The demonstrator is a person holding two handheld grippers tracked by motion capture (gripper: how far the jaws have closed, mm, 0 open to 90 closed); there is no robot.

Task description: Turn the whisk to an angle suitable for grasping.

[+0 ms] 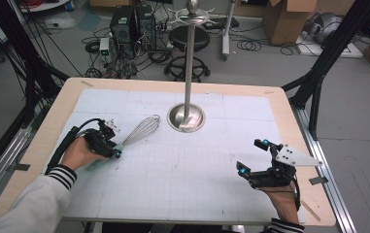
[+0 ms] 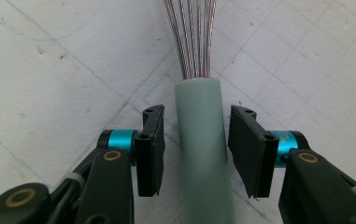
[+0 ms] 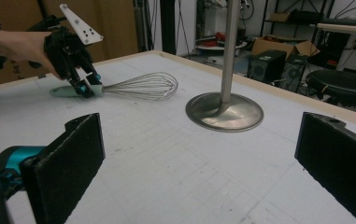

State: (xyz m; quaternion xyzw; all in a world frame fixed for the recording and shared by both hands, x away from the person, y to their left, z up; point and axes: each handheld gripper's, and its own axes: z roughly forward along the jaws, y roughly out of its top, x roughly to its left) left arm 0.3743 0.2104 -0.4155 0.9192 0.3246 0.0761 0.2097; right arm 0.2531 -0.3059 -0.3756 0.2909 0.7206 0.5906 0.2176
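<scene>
Left gripper (image 2: pixel 195 149) astride whisk handle on gridded white surface (image 1: pixel 182 165).
Whisk (image 1: pixel 136 133) flat at left: smooth pale-green cylindrical handle between narrow jaws, slim gaps either side, pads not pressing; thin wire loops fanning toward round polished-steel stand base (image 1: pixel 186 118). Right gripper (image 1: pixel 255 158) near right, jaws wide, nothing between.

- My left gripper (image 1: pixel 110 145) sits low at the table's left side, pointing forward and to the right, my hand wrapped around its body and a striped cuff on the forearm.
- In the left gripper view its pads (image 2: pixel 150 149) stand a narrow gap apart, not pressing on what lies between them.
- My right gripper (image 1: pixel 253 158) rests near the table's right edge, jaws spread wide with nothing between them, the wrist coming in from below.
</scene>
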